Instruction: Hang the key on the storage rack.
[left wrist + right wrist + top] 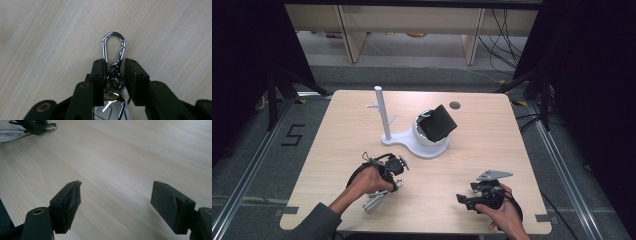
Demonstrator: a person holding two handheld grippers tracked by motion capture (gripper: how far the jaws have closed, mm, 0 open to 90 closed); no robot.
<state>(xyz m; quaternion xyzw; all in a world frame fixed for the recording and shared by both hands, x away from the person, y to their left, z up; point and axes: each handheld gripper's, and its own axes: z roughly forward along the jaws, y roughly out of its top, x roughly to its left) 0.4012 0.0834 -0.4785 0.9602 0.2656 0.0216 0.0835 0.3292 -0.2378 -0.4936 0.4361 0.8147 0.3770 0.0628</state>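
Chrome clip (113,47) of a keyring lay flat on the wood table (492,145) near its front left, its swivel (114,78) between my left claw's (113,75) pads; I couldn't tell whether they pressed it. My right claw (116,200) hung released over bare wood, well apart.

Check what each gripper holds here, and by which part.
The left gripper straddles a shiny chrome keychain carabiner clip at its swivel joint, below the loop; whether the pads press it cannot be told. The right gripper is open and holds nothing.
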